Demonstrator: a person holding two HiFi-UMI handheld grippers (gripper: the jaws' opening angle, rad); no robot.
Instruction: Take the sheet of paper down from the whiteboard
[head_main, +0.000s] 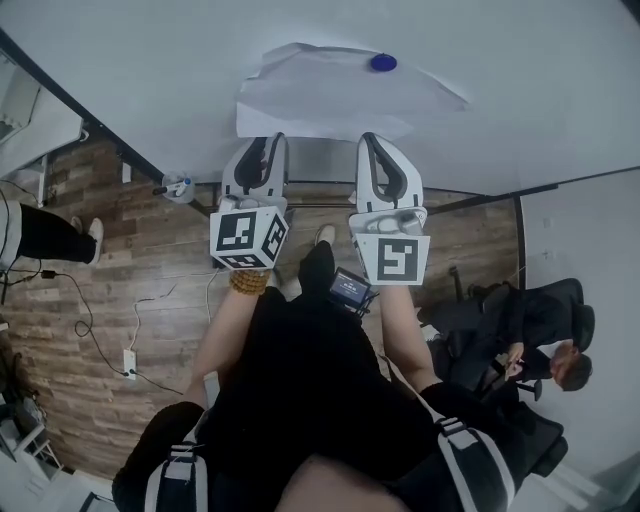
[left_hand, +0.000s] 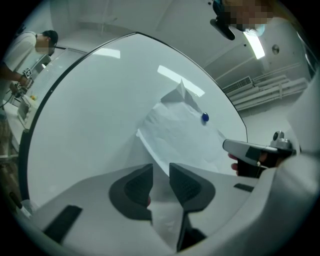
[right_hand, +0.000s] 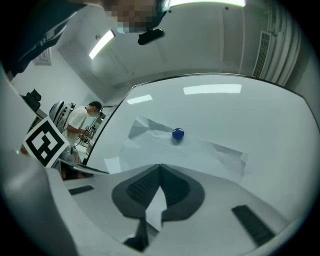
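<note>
On the left, the left gripper (left_hand: 161, 172) stands with its jaws spread wide. The lower left edge of the sheet of paper (head_main: 330, 95) runs into the gap between them, but the pads do not press on it, so this claw has hold of nothing. The sheet hangs on the whiteboard (head_main: 120, 60), creased and bowed away from the surface along its bottom, with its upper left corner folded up off the board. It appears to be pinned there only by one blue magnet (head_main: 383, 63) near its top edge. Further right, the right gripper (right_hand: 160, 172) has its jaws closed flat together on the sheet's lower edge, and a small tongue of paper shows beneath the pads. The sheet looks thin, very light and limp. It should weigh nothing in the grip, but it will probably flop and fold wherever it is unsupported, and it could tear if dragged hard against the magnet. Its smooth surface may also slip out of a shallow pinch. The safest holds seem to be the two ends of the free bottom edge, taken deep between the ribbed pads. A slow, even pull down along the board should then let the paper slide from under the magnet rather than rip there.
</note>
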